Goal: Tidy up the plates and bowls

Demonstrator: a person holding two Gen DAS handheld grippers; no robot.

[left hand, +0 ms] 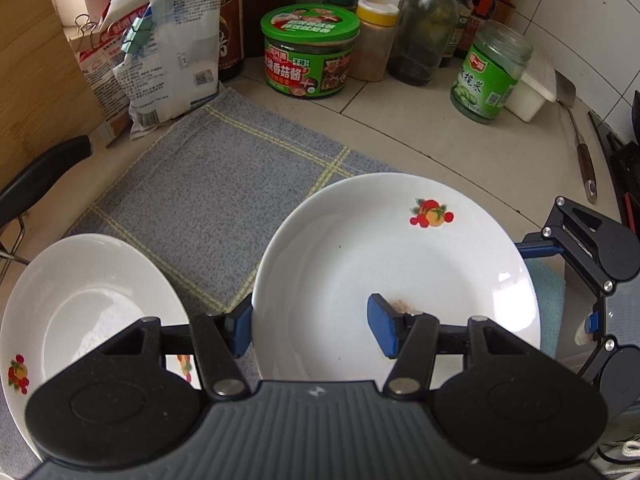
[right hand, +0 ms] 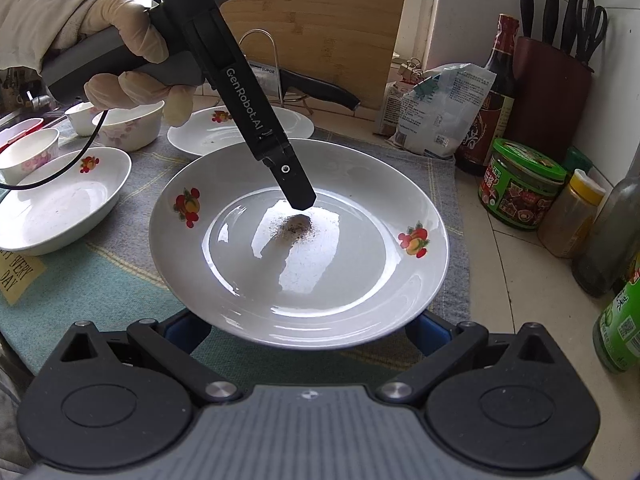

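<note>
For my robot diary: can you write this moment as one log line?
left gripper: open, astride fruit-print plate rim | right gripper: open, under plate's near edge | dark specks at plate centre

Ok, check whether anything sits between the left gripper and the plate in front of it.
Nothing visible does. The left gripper is already at the plate, open, with its fingers straddling the near rim: one is over the plate's inside, and the other is outside it, above the cloth.
</note>
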